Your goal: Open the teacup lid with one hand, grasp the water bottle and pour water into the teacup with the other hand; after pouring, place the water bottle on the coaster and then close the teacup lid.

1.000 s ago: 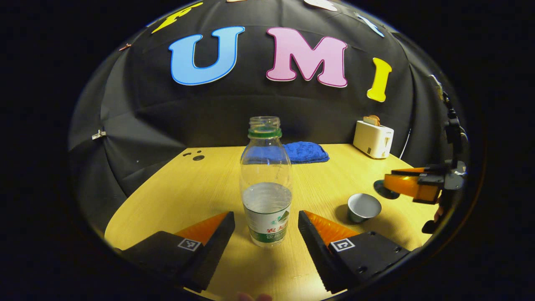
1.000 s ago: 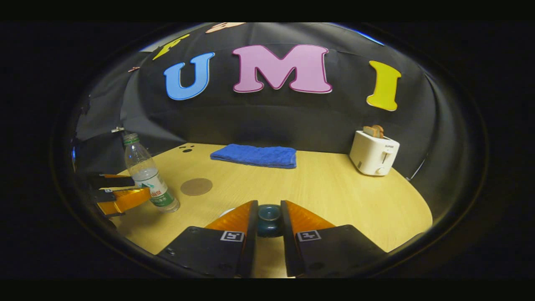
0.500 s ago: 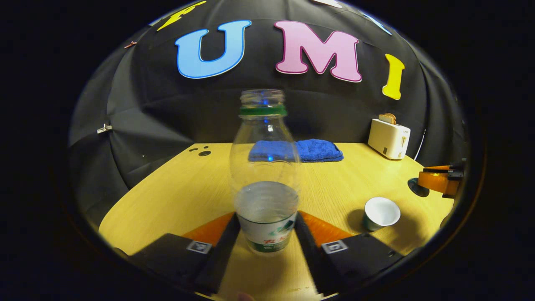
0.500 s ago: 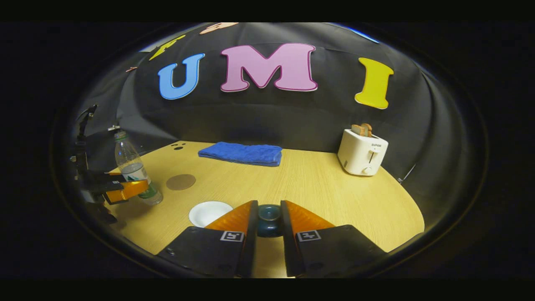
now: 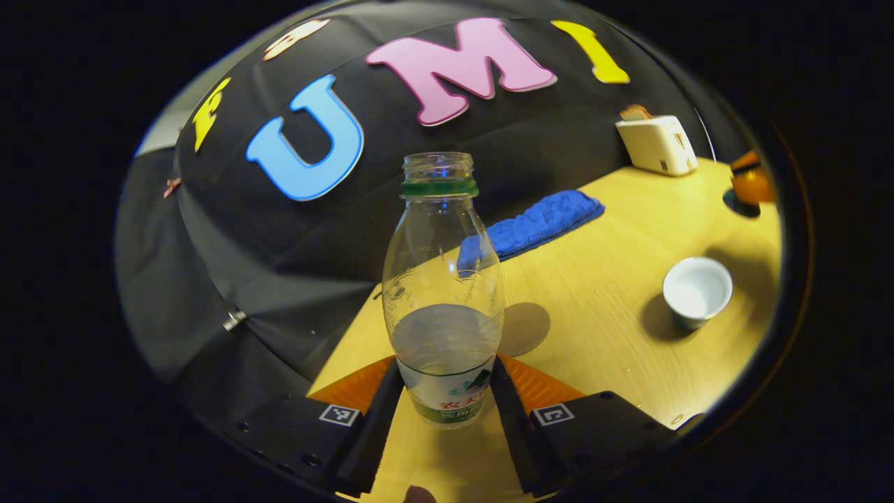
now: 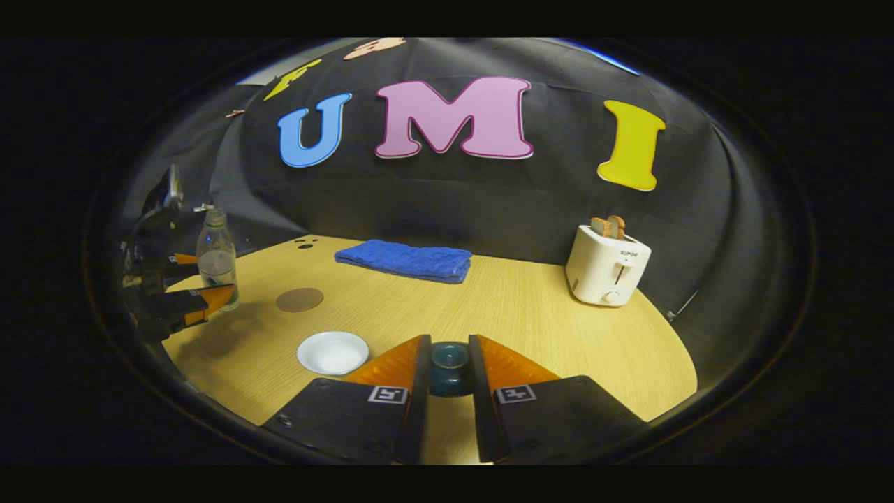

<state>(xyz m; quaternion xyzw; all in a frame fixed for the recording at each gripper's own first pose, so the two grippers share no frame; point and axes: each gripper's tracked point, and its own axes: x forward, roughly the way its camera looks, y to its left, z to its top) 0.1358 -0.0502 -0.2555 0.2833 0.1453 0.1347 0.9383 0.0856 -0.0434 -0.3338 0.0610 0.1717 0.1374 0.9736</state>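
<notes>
A clear, uncapped water bottle [image 5: 443, 300], partly full, is held off the table with my left gripper [image 5: 444, 391] shut on its labelled base. The same bottle [image 6: 216, 255] and left gripper [image 6: 188, 290] appear at the far left of the right gripper view. The white-lined teacup [image 5: 695, 290] stands open on the table at the right, also seen as the teacup [image 6: 332, 352] just left of my right fingers. My right gripper [image 6: 450, 367] is shut on the dark teal lid [image 6: 449, 365], held above the table. A round brown coaster [image 5: 524, 328] lies behind the bottle, and the coaster [image 6: 299, 300] sits beyond the cup.
A folded blue towel [image 6: 404, 260] lies at the back of the wooden table [image 6: 531, 314]. A white toaster [image 6: 606, 264] with bread stands at the back right. The table's curved front edge runs close under both grippers.
The left gripper has lifted the bottle off the table and rolled, so the scene tilts in its view. The right gripper holds the lid nearly still, drifted slightly.
</notes>
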